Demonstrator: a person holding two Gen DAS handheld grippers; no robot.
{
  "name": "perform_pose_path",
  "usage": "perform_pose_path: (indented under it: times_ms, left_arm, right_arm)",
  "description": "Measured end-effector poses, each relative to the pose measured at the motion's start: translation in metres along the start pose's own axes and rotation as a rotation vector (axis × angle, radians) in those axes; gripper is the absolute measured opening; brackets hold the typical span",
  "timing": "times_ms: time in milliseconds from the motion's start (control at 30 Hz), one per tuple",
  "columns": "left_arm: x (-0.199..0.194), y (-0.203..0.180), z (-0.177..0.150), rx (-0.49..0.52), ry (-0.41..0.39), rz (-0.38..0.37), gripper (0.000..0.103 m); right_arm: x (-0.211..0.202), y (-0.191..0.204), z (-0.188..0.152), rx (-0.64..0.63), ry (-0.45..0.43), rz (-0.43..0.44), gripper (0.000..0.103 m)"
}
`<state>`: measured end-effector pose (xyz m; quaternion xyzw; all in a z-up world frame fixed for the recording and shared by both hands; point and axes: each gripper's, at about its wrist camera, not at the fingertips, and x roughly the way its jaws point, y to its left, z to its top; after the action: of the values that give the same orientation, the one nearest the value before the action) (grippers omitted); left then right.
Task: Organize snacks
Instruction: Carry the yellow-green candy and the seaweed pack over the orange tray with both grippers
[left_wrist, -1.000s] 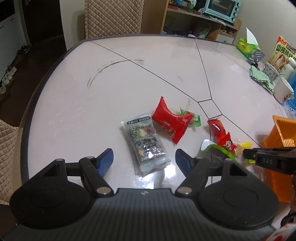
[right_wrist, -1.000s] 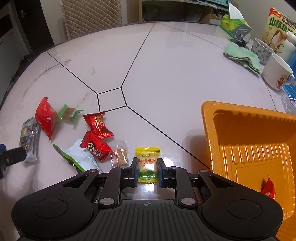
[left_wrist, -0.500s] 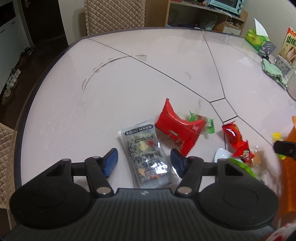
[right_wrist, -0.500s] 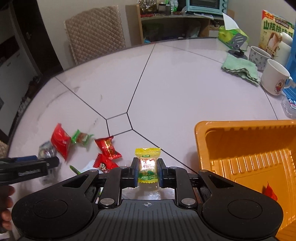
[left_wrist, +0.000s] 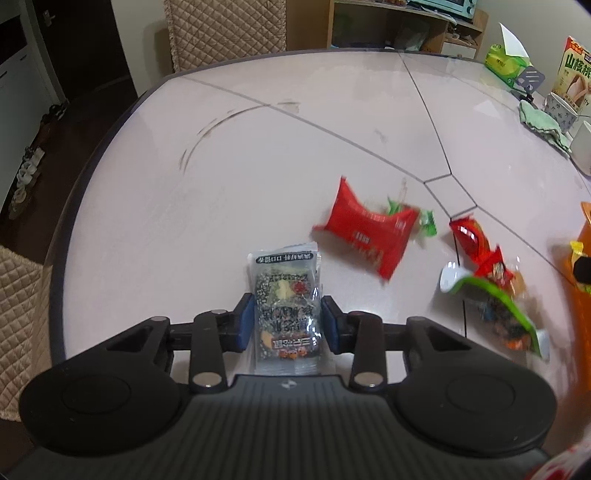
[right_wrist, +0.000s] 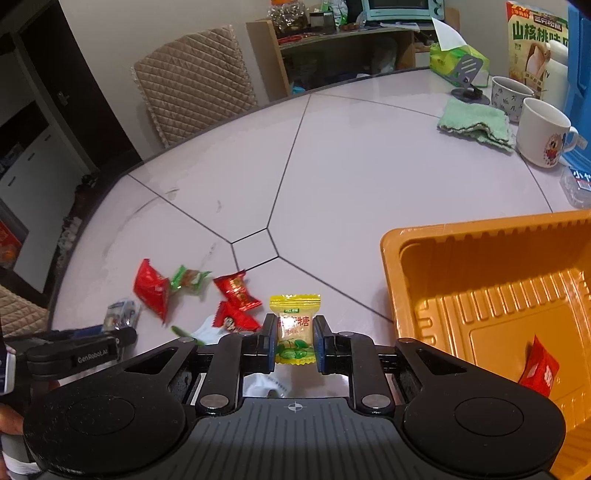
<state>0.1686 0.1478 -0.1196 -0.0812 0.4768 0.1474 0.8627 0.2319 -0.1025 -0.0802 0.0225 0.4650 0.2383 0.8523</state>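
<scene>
A grey-and-clear snack packet (left_wrist: 286, 295) lies on the white table between my left gripper's (left_wrist: 287, 325) blue pads. The jaws are closing, and both pads touch the packet's sides. My right gripper (right_wrist: 294, 341) is shut on a yellow candy (right_wrist: 294, 321) and holds it above the table, just left of the orange tray (right_wrist: 461, 230). One red packet (right_wrist: 539, 369) lies inside the tray. A big red packet (left_wrist: 365, 232), a green candy (left_wrist: 426, 223), two small red candies (left_wrist: 476, 240) and a green-edged wrapper (left_wrist: 495, 295) stay loose on the table.
At the far right stand a white mug (right_wrist: 543, 133), a patterned cup (right_wrist: 511, 94), a green cloth (right_wrist: 476, 123), a tissue box (right_wrist: 454, 61) and a carton (right_wrist: 535, 44). A quilted chair (right_wrist: 195, 81) sits behind the table. The table's dark curved edge (left_wrist: 66, 229) runs on the left.
My left gripper's jaws narrowed from wide apart to the grey packet's sides. The right gripper rose with the yellow candy off the table and shifted toward the tray.
</scene>
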Motion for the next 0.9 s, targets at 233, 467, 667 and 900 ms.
perform_pose_path:
  times_ms: [233,467,667,900]
  left_arm:
    - [-0.034,0.003,-0.022,0.007,-0.01,-0.013,0.035]
    - [-0.08,-0.021,-0.033,0.037,-0.052,-0.082,0.035]
    - [-0.112,-0.058,-0.037,0.093,-0.085,-0.171,0.035]
    - [-0.139,-0.117,-0.041,0.185,-0.124,-0.276,0.035]
  right_arm:
    - [-0.022,0.0,-0.01,-0.001,-0.015,0.041,0.02]
    - [-0.053,-0.008,-0.026,0.004,-0.037,0.07,0.02]
    - [-0.085,-0.032,-0.038,0.036,-0.062,0.06,0.02]
    - [-0.124,-0.072,-0.053,0.101,-0.11,0.001,0.02]
